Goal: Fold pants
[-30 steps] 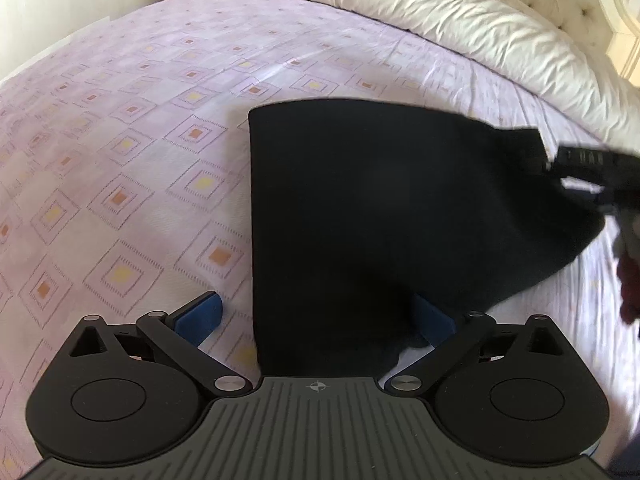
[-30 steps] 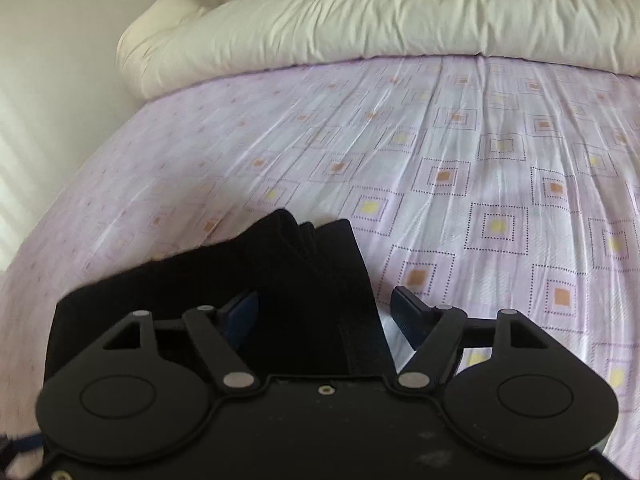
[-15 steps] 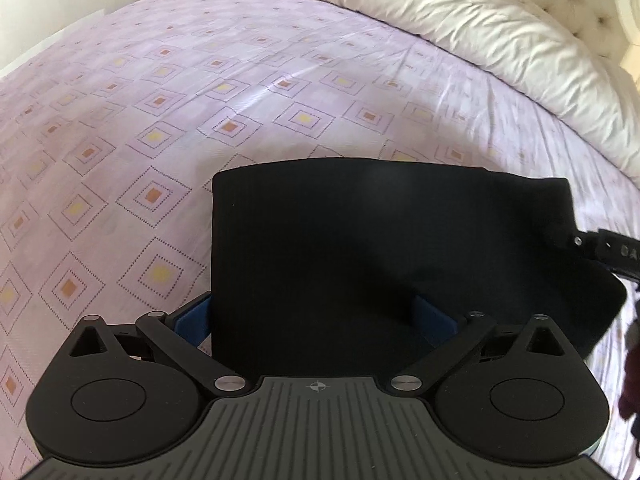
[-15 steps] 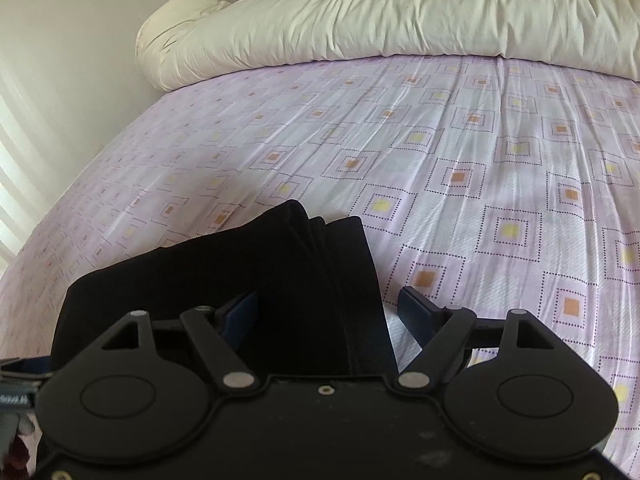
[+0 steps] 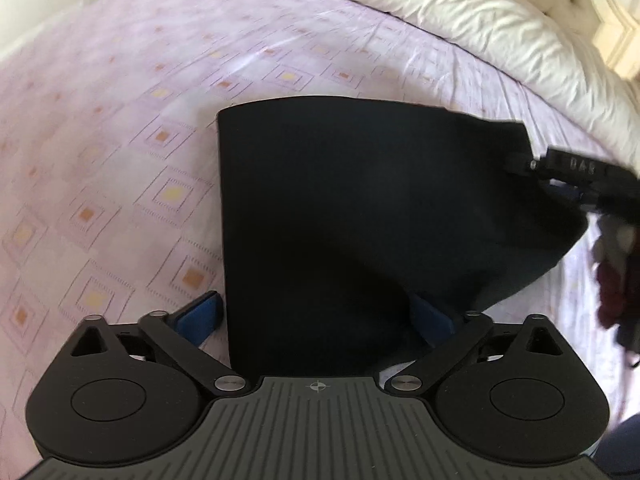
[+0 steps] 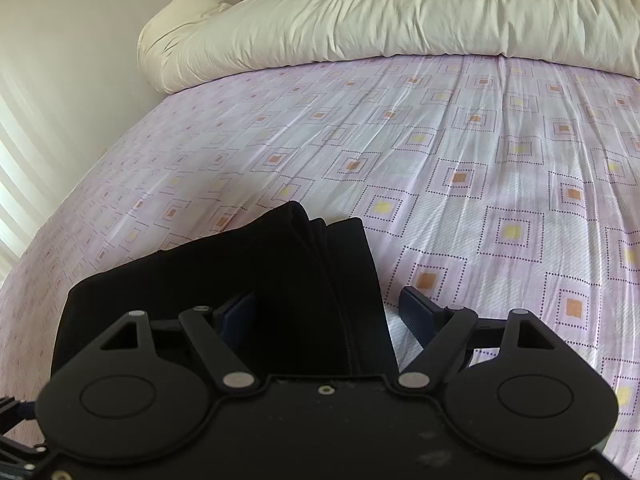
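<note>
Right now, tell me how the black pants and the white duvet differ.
The pants are black and smooth; the duvet is white and rumpled. The pants lie flat in a folded stack on the patterned sheet near the cameras; the duvet is heaped in a thick roll along the far edge. The pants sit between the jaws of both grippers; nothing touches the duvet. Both rest on the same bed.

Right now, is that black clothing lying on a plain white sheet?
No, the black pants lie on a lilac bedsheet printed with yellow and orange squares.
</note>
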Demonstrator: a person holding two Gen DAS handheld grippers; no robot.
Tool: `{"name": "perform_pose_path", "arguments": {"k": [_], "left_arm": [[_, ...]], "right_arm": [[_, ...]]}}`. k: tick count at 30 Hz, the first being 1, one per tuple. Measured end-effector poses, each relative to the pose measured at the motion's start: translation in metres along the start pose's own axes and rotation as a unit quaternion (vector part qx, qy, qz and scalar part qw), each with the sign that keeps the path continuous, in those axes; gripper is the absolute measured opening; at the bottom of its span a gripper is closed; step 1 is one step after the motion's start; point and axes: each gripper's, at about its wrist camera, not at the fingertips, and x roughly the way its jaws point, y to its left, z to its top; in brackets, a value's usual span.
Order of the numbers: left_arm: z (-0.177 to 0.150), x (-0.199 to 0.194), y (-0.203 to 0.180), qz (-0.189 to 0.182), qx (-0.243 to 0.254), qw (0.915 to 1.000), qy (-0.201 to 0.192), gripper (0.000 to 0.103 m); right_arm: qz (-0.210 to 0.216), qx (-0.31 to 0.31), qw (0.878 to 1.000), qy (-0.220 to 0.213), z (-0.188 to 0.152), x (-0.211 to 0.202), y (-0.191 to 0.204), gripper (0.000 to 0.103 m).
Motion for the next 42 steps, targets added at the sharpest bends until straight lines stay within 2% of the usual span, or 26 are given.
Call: {"name": "perform_pose_path", "arguments": {"k": [2, 5, 7, 11, 13, 15, 20, 21, 22, 23, 24, 25, 26, 27, 28, 29, 30, 32, 37, 40, 42], "left_arm": [[0.007, -0.007, 0.008, -0.003, -0.034, 0.9994, -0.007, 0.083], [0.02, -0.015, 0.018, 0.003, -0.07, 0.9966, -0.045, 0.083], [0.029, -0.01, 0.02, 0.014, -0.067, 0.9967, -0.044, 0.083], [0.036, 0.018, 0.02, 0.032, -0.059, 0.9976, -0.019, 0.086], [0.035, 0.021, 0.019, 0.03, -0.054, 0.9973, -0.039, 0.091], [0.033, 0.025, 0.019, 0.025, -0.05, 0.9976, -0.042, 0.102], [0.035, 0.026, 0.016, 0.027, -0.036, 0.9978, -0.049, 0.102], [0.035, 0.026, 0.015, 0.026, -0.036, 0.9978, -0.05, 0.102], [0.038, 0.028, 0.015, 0.023, -0.035, 0.9978, -0.05, 0.102], [0.039, 0.029, 0.015, 0.021, -0.034, 0.9979, -0.051, 0.101], [0.038, 0.029, 0.015, 0.018, -0.035, 0.9978, -0.053, 0.1], [0.037, 0.028, 0.015, 0.018, -0.039, 0.9975, -0.057, 0.097], [0.036, 0.026, 0.015, 0.018, -0.043, 0.9967, -0.067, 0.077], [0.036, 0.022, 0.015, 0.005, -0.052, 0.9959, -0.073, 0.062], [0.036, 0.021, 0.016, 0.0, -0.066, 0.9949, -0.076, 0.053], [0.036, 0.019, 0.017, -0.009, -0.08, 0.9938, -0.076, 0.036], [0.037, 0.019, 0.017, -0.02, -0.086, 0.9933, -0.074, 0.026], [0.037, 0.015, 0.012, -0.012, -0.082, 0.9937, -0.076, 0.023], [0.027, -0.002, -0.003, 0.038, -0.017, 0.9945, -0.096, 0.021], [0.018, -0.017, 0.011, 0.053, 0.013, 0.9934, -0.101, 0.02], [0.013, -0.026, 0.03, 0.063, 0.014, 0.9928, -0.101, 0.019]], "right_arm": [[0.001, 0.0, 1.0, -0.001, 0.0, 0.0, 0.0, 0.085], [0.0, 0.0, 1.0, 0.0, 0.0, 0.0, 0.0, 0.085], [0.001, -0.001, 1.0, 0.0, 0.0, 0.0, -0.001, 0.085], [0.006, 0.0, 1.0, 0.002, 0.0, 0.0, -0.002, 0.085], [0.012, 0.002, 1.0, 0.004, 0.001, 0.0, -0.004, 0.085], [0.02, 0.005, 1.0, 0.006, 0.001, -0.001, -0.007, 0.085], [0.058, 0.01, 0.998, 0.015, 0.004, -0.003, -0.021, 0.082], [0.07, 0.017, 0.997, 0.016, 0.004, -0.004, -0.026, 0.08], [0.084, 0.034, 0.996, 0.017, 0.005, -0.005, -0.033, 0.053], [0.108, 0.071, 0.991, 0.03, 0.005, -0.002, -0.044, 0.041], [0.131, 0.11, 0.985, 0.031, 0.003, 0.0, -0.055, 0.039], [0.148, 0.129, 0.98, 0.035, 0.002, 0.002, -0.062, 0.037], [0.154, 0.133, 0.978, 0.035, 0.001, 0.003, -0.064, 0.036], [0.153, 0.129, 0.979, 0.032, 0.0, 0.002, -0.062, 0.036], [0.147, 0.12, 0.981, 0.029, 0.0, 0.0, -0.059, 0.036], [0.138, 0.111, 0.984, 0.024, -0.002, -0.002, -0.054, 0.036], [0.131, 0.105, 0.986, 0.018, -0.004, -0.004, -0.049, 0.035], [0.12, 0.095, 0.988, 0.009, -0.009, -0.01, -0.04, 0.033], [0.083, 0.048, 0.995, 0.006, -0.029, -0.034, -0.011, 0.031], [0.067, 0.014, 0.998, 0.017, -0.036, -0.044, 0.012, 0.031], [0.065, -0.01, 0.998, 0.025, -0.043, -0.045, 0.034, 0.031]]}}
